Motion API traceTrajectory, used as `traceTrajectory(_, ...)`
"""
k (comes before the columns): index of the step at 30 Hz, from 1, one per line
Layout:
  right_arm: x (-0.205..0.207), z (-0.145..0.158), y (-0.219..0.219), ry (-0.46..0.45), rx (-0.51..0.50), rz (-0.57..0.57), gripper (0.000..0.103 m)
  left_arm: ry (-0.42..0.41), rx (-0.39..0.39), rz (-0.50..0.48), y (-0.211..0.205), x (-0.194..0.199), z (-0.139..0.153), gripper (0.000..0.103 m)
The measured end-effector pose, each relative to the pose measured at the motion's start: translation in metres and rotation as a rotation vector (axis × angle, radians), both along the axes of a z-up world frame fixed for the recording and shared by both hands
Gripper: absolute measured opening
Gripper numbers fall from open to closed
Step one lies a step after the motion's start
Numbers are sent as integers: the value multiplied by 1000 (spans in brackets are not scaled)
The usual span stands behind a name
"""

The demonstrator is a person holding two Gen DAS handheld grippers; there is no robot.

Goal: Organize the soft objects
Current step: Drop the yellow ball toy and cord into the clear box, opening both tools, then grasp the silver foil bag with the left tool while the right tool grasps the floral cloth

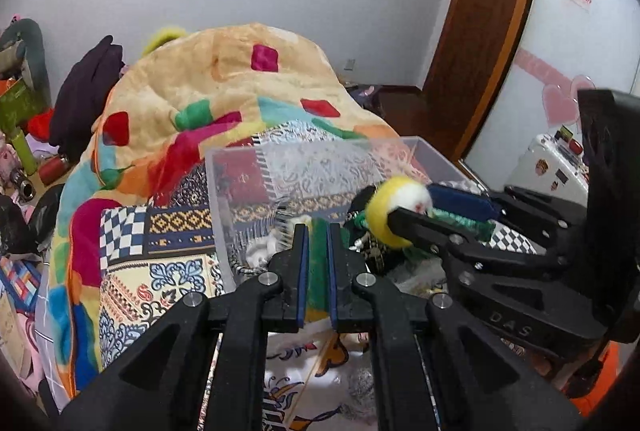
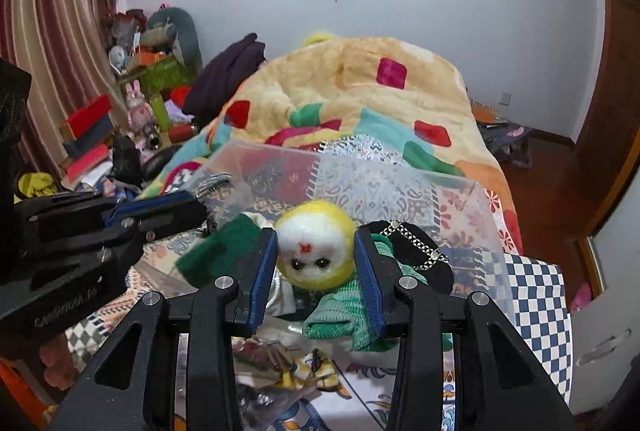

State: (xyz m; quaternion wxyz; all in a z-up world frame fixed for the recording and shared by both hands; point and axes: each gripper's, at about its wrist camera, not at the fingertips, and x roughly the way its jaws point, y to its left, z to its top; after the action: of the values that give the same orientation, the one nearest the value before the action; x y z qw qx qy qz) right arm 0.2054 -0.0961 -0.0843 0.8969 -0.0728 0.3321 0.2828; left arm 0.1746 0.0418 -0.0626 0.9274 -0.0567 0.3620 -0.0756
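Observation:
My left gripper (image 1: 318, 231) is shut on a dark green knitted cloth (image 1: 319, 259), just in front of a clear plastic bin (image 1: 244, 187) on the bed. My right gripper (image 2: 316, 235) is shut on a yellow-and-white plush ball with a small face (image 2: 316, 251), held over the bin's near edge. The plush ball (image 1: 394, 209) and the right gripper (image 1: 416, 209) also show at the right of the left wrist view. The left gripper (image 2: 200, 207) shows at the left of the right wrist view, with the green cloth (image 2: 220, 251) hanging from it. A lighter green knit (image 2: 340, 311) and a black chain-trimmed piece (image 2: 416, 251) lie under the plush.
A heaped orange patchwork blanket (image 1: 224, 87) fills the bed behind the bin. A dark garment (image 1: 88, 87) and cluttered shelves (image 2: 132, 79) stand at the left. A wooden door (image 1: 480, 31) and a white cabinet (image 1: 552, 159) are at the right. Patterned sheets (image 1: 160, 263) cover the bed.

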Motion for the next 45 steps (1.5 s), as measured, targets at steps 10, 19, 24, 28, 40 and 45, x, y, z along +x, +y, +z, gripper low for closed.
traceTrajectory(10, -7, 8, -6, -35, -8, -5, 55, -44, 16, -5, -5, -21, 10, 22)
traceTrajectory(19, -22, 24, -26, -60, 43, 0, 59, -99, 21, -4, -7, -52, 21, 57)
traceTrajectory(24, -34, 21, -35, -51, 70, 5, 63, -65, 22, -18, -10, -62, 10, 64)
traceTrajectory(28, -42, 14, -39, -31, 75, 6, 63, -17, 2, -25, -11, -68, -6, 65)
traceTrajectory(40, -46, -21, -28, 93, 71, 43, 63, 122, -40, -39, -16, -76, -52, 65)
traceTrajectory(45, -36, -34, -12, 143, 53, 53, 54, 137, -68, -59, -21, -74, -56, 65)
